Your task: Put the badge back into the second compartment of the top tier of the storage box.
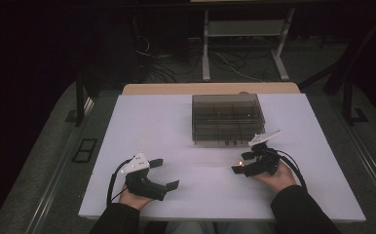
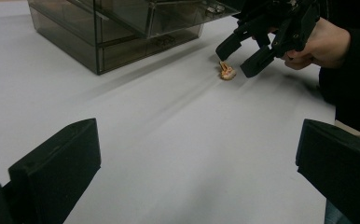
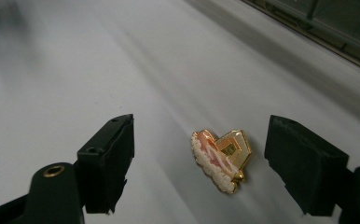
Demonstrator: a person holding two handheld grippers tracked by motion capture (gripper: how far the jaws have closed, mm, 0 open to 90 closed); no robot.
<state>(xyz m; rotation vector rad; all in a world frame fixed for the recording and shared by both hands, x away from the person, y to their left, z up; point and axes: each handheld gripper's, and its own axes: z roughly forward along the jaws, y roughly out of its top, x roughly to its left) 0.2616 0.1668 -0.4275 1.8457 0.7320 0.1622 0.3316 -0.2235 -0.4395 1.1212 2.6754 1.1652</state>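
A small gold and pink pin lies flat on the white table, also visible as a tiny bright spot and as a small orange piece. My right gripper is open, low over the table, with its two jaws on either side of the pin and not touching it. My left gripper rests open at the front left with nothing between its jaws. In the left gripper view the right gripper hovers just above the pin.
A smoky transparent box with drawers and compartments stands at the back middle of the table, just beyond the right gripper. A wooden edge runs behind the table. Cables and a metal frame are on the dark floor beyond.
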